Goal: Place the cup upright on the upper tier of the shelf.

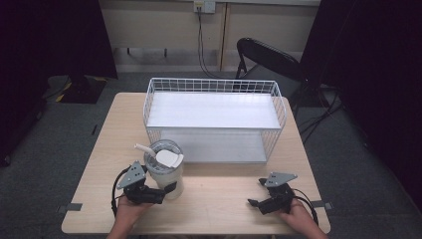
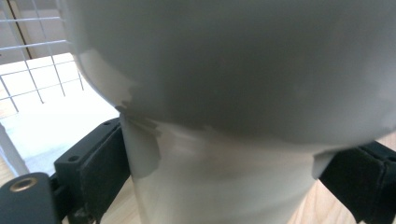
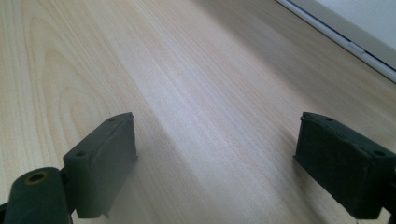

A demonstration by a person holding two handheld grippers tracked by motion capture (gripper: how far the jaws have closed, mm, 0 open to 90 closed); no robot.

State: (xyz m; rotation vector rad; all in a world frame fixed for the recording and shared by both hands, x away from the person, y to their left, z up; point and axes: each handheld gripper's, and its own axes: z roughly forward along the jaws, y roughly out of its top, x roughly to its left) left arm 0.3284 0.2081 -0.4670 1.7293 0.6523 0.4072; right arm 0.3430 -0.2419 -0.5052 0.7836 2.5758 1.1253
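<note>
The left gripper point(image 1: 166, 189) has its jaws clamped on the narrow base of a white tumbler point(image 1: 164, 169), which stands upright on the wooden surface point(image 1: 219, 206) just before a wire basket point(image 1: 214, 117); the tumbler carries a lid and straw. The right gripper point(image 1: 256, 193) rests on bare wood, jaws apart around nothing.

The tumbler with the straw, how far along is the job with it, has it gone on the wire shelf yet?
Not yet. Done: the left gripper has its jaws around the tumbler's narrow base. In hand: the tumbler stands on the table in front of the wire shelf. Left: presumably lifting and placing it; both tiers look empty. The right gripper rests open, idle.
</note>
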